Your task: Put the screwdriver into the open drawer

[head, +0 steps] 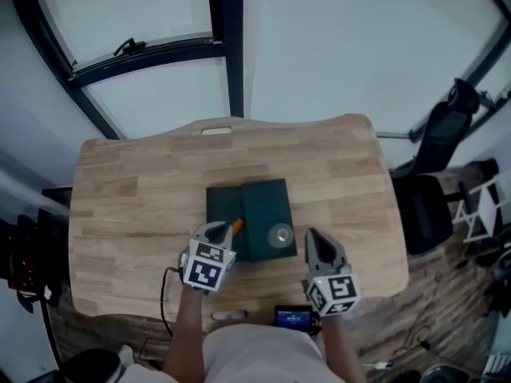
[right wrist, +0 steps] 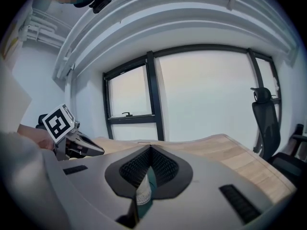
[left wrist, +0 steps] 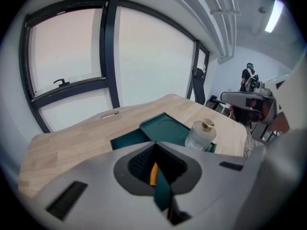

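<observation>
The screwdriver shows as a short orange end (head: 236, 225) sticking out past my left gripper (head: 220, 230), which is shut on it above the front left of the dark green drawer box (head: 267, 202). In the left gripper view an orange sliver of the screwdriver (left wrist: 153, 173) shows in the slit between the closed jaws of my left gripper (left wrist: 154, 150). The drawer (left wrist: 128, 140) stands open on the box's left side. My right gripper (head: 313, 238) is shut with nothing in it, right of the box; its own view shows the right gripper (right wrist: 150, 150) with jaws together.
A small glass bottle with a gold cap (head: 280, 235) stands at the box's front right corner (left wrist: 201, 134). A small device with a blue screen (head: 292, 317) and a cable (head: 164, 294) lie at the table's near edge. A black office chair (head: 437, 134) stands right of the wooden table (head: 128, 206).
</observation>
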The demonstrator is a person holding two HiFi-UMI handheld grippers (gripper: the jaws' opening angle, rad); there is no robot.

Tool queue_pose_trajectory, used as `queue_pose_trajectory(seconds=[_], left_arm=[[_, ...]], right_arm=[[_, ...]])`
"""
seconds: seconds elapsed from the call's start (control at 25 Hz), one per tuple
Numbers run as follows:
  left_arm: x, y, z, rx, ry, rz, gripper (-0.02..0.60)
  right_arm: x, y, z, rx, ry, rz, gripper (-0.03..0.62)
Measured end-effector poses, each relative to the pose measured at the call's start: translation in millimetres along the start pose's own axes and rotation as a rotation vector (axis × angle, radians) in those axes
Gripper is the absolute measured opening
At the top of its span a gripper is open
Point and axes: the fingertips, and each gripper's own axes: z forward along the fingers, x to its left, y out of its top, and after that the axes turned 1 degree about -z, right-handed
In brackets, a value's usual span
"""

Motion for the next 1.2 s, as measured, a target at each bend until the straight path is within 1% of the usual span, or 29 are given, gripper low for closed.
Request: queue_pose_trajectory(seconds=[0.12,0.2,0.28,0.4,0.6,0.64,0.76,0.8,1.0,1.2], left_arm=[[5,7,-18,-0.074,0.022,-0.035,0.0],[5,13,-31,-0.13,0.029,-0.036,0.0],[2,17,-41,-0.175,0.018,-0.044,0.0],[-3,22,-52,-0.226,0.01,-0.077,0.0],[2,30,-72,-0.301,0.072,-0.073,0.0],[2,33,-77,-0.325,0.079,-0.081,0.0],[4,38,-92,-0.385,0.092,-0.142,0.0],[4,38,-96,-0.4,0.099,-0.15,0.0],[-4,41,-107,-0.456,0.114,-0.097,0.0],[-13,44,-106,-0.469,0.107,-0.047,0.0]], right_arm=[[10,4,-7,-0.015,0.007,-0.013,-0.003],[16,4,-13,-0.015,0.003,-0.026,-0.004],[19,2,-18,-0.014,-0.009,-0.03,-0.004],[22,2,-24,-0.028,-0.029,-0.021,-0.003],[25,14,-32,-0.064,-0.046,-0.031,-0.003],[25,17,-33,-0.072,-0.047,-0.035,-0.003],[28,24,-39,-0.089,-0.045,-0.046,-0.003],[29,25,-40,-0.093,-0.044,-0.051,-0.003],[31,30,-45,-0.11,-0.041,-0.066,-0.005],[28,29,-49,-0.11,-0.057,-0.065,-0.003]])
